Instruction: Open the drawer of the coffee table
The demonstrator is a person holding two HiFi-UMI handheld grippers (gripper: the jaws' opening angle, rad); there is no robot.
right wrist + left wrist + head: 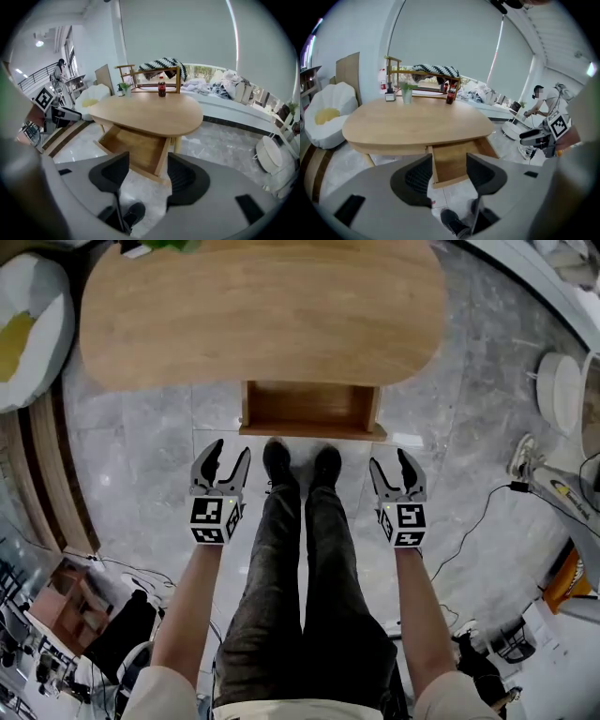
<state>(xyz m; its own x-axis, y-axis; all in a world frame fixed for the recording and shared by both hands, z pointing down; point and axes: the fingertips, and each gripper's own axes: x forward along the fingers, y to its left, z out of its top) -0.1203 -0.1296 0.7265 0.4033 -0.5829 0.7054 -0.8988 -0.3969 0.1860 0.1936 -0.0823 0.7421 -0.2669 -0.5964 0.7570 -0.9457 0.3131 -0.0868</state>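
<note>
The oval wooden coffee table [262, 306] stands in front of me, and its drawer [311, 409] is pulled out toward my feet, showing a bare wooden bottom. My left gripper [223, 457] hangs in the air short of the drawer's left front corner, jaws apart with nothing between them. My right gripper [396, 470] hangs level with it near the drawer's right corner, also open and holding nothing. The drawer [449, 161] shows between the jaws in the left gripper view, and the drawer [136, 150] likewise in the right gripper view. Neither gripper touches the drawer.
A dark bottle [161, 88], a small plant [407, 91] and a wooden rack [423, 75] stand at the table's far side. A white cushioned seat [28, 329] is on the left. A cable [473, 526] and equipment [562, 488] lie on the marble floor to the right. My shoes [300, 463] stand just before the drawer.
</note>
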